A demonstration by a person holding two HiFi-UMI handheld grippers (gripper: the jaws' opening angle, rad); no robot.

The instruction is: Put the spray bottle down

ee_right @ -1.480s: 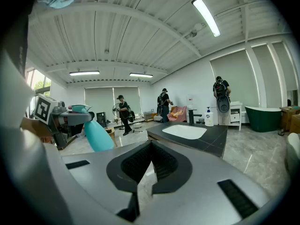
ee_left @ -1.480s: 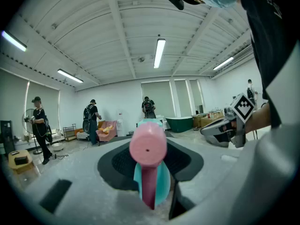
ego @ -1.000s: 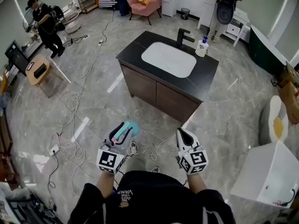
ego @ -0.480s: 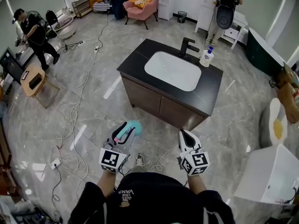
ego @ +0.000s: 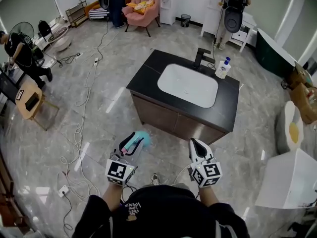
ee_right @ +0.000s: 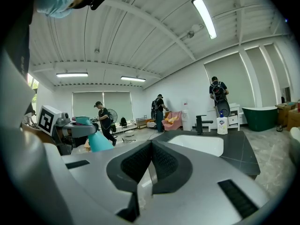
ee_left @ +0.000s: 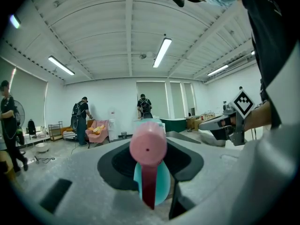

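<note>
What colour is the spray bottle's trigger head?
Pink head on a teal spray bottle; best in the left gripper view.

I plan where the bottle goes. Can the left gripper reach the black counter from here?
Probably not yet. The left gripper, shut on the spray bottle, is apart from the counter, with a stretch of floor between; nothing stands in the way.

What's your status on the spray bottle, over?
Left gripper shut on spray bottle, above floor. Right gripper shut, empty. Sink counter ahead; soap bottle on far corner.
</note>
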